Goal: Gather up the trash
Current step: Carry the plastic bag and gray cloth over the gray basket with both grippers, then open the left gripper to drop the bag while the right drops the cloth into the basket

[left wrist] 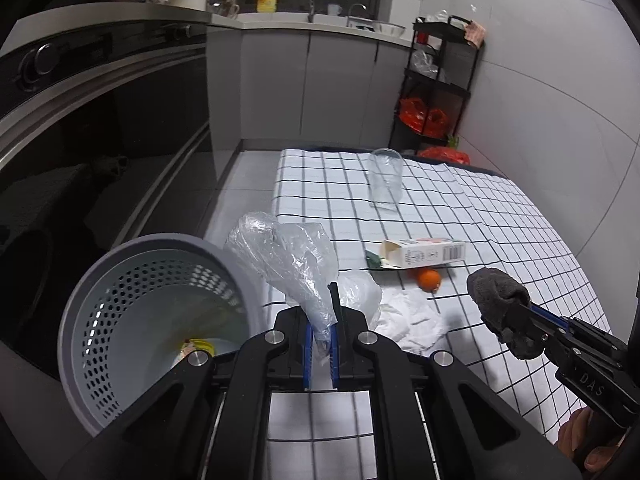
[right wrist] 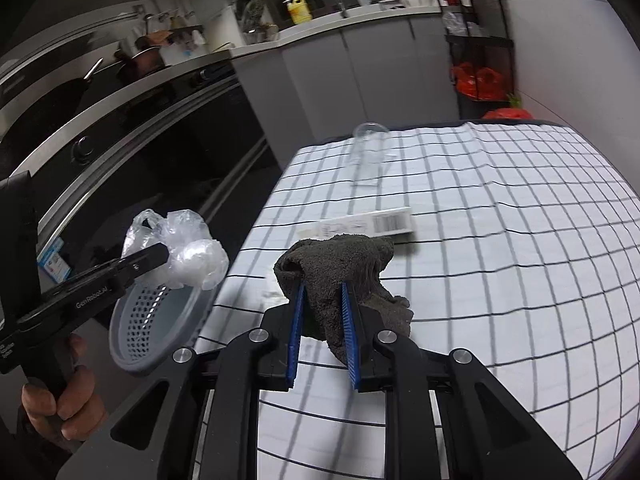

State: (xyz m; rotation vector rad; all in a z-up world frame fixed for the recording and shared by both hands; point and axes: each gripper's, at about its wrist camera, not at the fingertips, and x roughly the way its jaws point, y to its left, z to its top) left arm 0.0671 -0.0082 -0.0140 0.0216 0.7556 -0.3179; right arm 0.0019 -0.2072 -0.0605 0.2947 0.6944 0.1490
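The left wrist view looks down into the grey perforated bin, where a yellow scrap lies at the bottom; it also shows an orange and a crumpled white tissue on the checked cloth, neither of which appears in the right wrist view. There the grey rag hides that part of the bench, and the person's left hand shows around the gripper's handle.

The left gripper has its jaws closed tight on a crumpled clear plastic bag, which billows up and left from the blue pads, over the near right rim of the bin. The right gripper has its jaws nearly closed, clamped on a dark grey rag that bulges above the pads and droops to the right, held clear of the cloth.

On the bench an opened white carton lies on its side just beyond the orange, a small green scrap at its left end. A clear plastic cup stands further back. Beyond the bench's far right corner stands a black shelf rack with red bags.
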